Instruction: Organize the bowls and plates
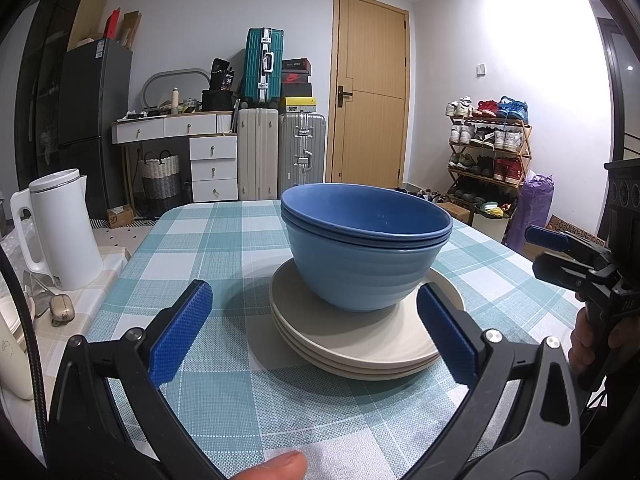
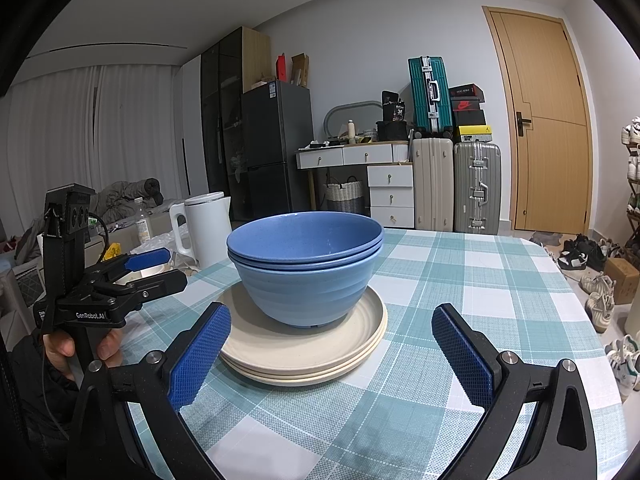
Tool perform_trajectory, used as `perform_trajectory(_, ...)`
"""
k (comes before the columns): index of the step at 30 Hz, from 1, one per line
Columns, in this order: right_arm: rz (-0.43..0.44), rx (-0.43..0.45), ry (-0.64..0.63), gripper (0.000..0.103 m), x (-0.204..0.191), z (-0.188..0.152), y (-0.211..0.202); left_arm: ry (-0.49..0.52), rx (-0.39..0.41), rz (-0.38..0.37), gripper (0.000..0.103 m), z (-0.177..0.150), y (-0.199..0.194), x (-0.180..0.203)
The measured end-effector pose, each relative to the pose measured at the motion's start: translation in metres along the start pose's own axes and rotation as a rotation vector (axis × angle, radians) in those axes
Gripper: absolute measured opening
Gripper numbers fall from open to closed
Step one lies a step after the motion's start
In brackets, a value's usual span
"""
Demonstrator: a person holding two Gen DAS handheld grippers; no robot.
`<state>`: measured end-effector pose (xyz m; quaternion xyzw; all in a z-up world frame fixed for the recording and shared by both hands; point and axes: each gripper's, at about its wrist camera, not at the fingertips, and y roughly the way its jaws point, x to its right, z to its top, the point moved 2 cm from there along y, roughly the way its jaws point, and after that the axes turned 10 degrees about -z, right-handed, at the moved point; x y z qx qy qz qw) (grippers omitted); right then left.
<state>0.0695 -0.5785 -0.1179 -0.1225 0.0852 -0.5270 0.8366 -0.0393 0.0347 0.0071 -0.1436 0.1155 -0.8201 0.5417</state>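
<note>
A stack of blue bowls [image 1: 366, 256] sits nested on a stack of cream plates [image 1: 360, 340] in the middle of the checked tablecloth [image 1: 224, 240]. My left gripper [image 1: 316, 320] is open and empty, just in front of the plates, with its right pad by the plate rim. In the right wrist view the same bowls [image 2: 306, 268] stand on the plates [image 2: 304, 352]. My right gripper [image 2: 332, 344] is open and empty, in front of the plates. The left gripper also shows there at the left [image 2: 160, 266], and the right gripper at the right edge of the left wrist view [image 1: 548, 252].
A white electric kettle [image 1: 60, 232] stands off the table's left edge on a side surface, with small items beside it. Suitcases [image 1: 280, 152], a white drawer desk [image 1: 192, 136], a door [image 1: 368, 92] and a shoe rack [image 1: 488, 148] stand beyond the table.
</note>
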Motion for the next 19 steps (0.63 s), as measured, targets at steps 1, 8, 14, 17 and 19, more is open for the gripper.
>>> perform_trajectory(1,0.000,-0.001,0.000,0.103,0.0000,0.0000,0.0000,0.000,0.000,0.000,0.102,0.0000,-0.0001,0.0000)
perform_trajectory(8,0.000,-0.001,-0.001,0.103,0.0000,0.0001,-0.0001,0.000,0.000,0.000,0.102,-0.0001,0.0001,-0.0001)
perform_trajectory(14,0.000,0.000,0.000,0.103,0.0000,0.0001,-0.0001,0.001,0.002,-0.001,0.102,0.0001,0.0001,0.0000)
perform_trajectory(17,0.000,-0.001,0.000,0.103,0.0000,0.0001,-0.0001,0.007,0.003,-0.002,0.102,-0.0007,0.0005,0.0012)
perform_trajectory(19,0.000,0.000,0.000,0.103,0.0001,0.0002,-0.0002,0.006,0.003,-0.003,0.102,-0.0010,0.0006,0.0012)
